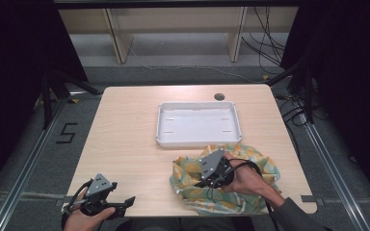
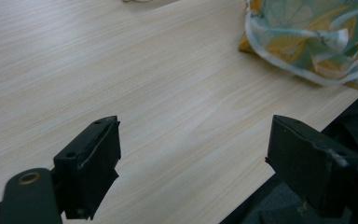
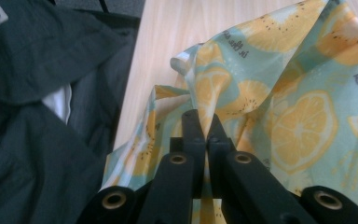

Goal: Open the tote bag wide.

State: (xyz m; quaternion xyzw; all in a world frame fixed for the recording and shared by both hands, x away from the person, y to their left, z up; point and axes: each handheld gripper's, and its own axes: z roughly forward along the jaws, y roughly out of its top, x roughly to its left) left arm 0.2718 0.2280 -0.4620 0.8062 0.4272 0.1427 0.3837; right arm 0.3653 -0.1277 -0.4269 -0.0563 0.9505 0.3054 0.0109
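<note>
A teal cloth printed with yellow lemon slices [image 1: 243,166] lies crumpled at the table's near right, in front of a white tray [image 1: 198,140]. My right gripper [image 3: 204,123] is shut on a fold of this cloth [image 3: 279,107], which rises pinched between the two jaws. In the high view that right gripper [image 1: 203,180] sits over the cloth's left part, held by a hand. My left gripper [image 2: 193,154] stands open over bare tabletop near the front left edge, jaws wide apart with nothing between them; the cloth [image 2: 307,42] lies farther off. In the high view the left gripper [image 1: 125,204] points right.
The wooden table [image 1: 125,139] has a round cable hole [image 1: 219,96] at the back. The shallow white tray holds nothing. Dark clothing [image 3: 37,116] of the person fills the space beyond the table's front edge. Shelving legs and cables stand behind the table.
</note>
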